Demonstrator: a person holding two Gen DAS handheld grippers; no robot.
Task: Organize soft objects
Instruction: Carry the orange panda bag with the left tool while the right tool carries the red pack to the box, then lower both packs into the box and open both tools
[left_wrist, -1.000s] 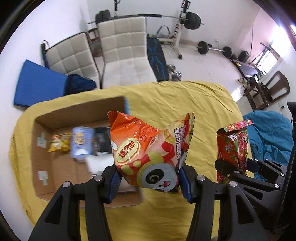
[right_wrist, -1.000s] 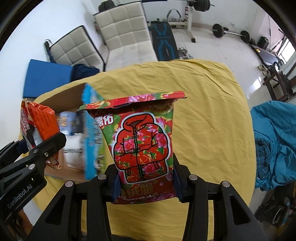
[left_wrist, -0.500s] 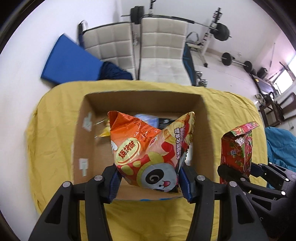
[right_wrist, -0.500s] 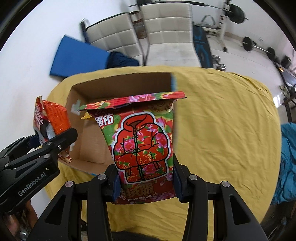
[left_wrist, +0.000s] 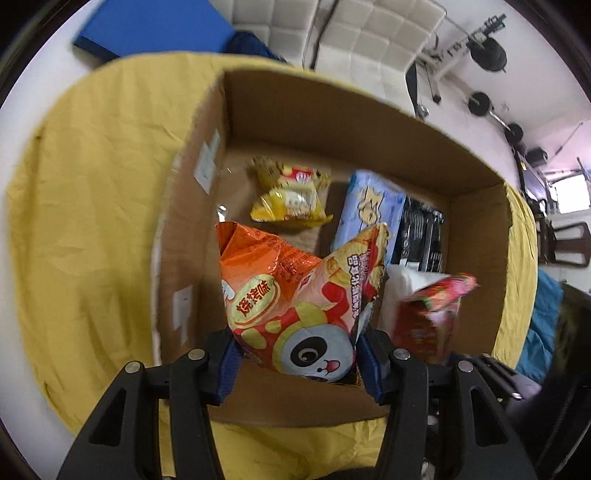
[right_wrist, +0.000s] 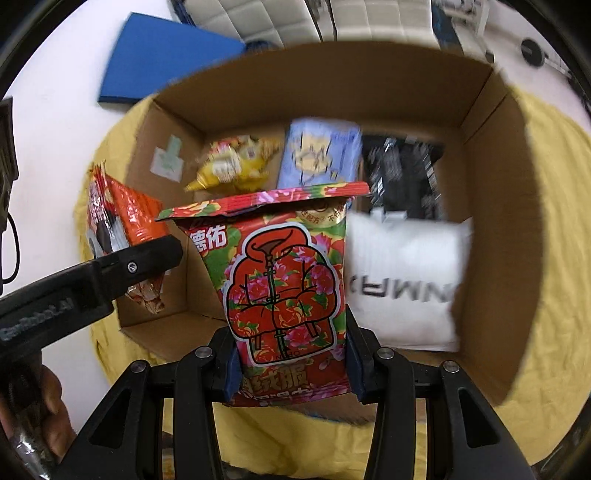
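My left gripper (left_wrist: 297, 363) is shut on an orange panda snack bag (left_wrist: 295, 295) and holds it over the near left part of an open cardboard box (left_wrist: 332, 107). My right gripper (right_wrist: 293, 363) is shut on a red floral snack bag (right_wrist: 284, 280) and holds it over the box's near edge (right_wrist: 162, 343). The orange bag also shows at the left of the right wrist view (right_wrist: 122, 225). The red bag shows blurred in the left wrist view (left_wrist: 430, 321).
Inside the box lie a yellow snack bag (left_wrist: 291, 199), a light blue pack (left_wrist: 369, 203), a black pack (left_wrist: 421, 232) and a white pack (right_wrist: 402, 280). The box stands on a yellow cloth (left_wrist: 92, 221). White chairs (left_wrist: 369, 33) and a blue mat (left_wrist: 147, 26) lie beyond.
Both grippers have moved forward and down toward the box with their bags. The box now fills both views and its contents are closer.
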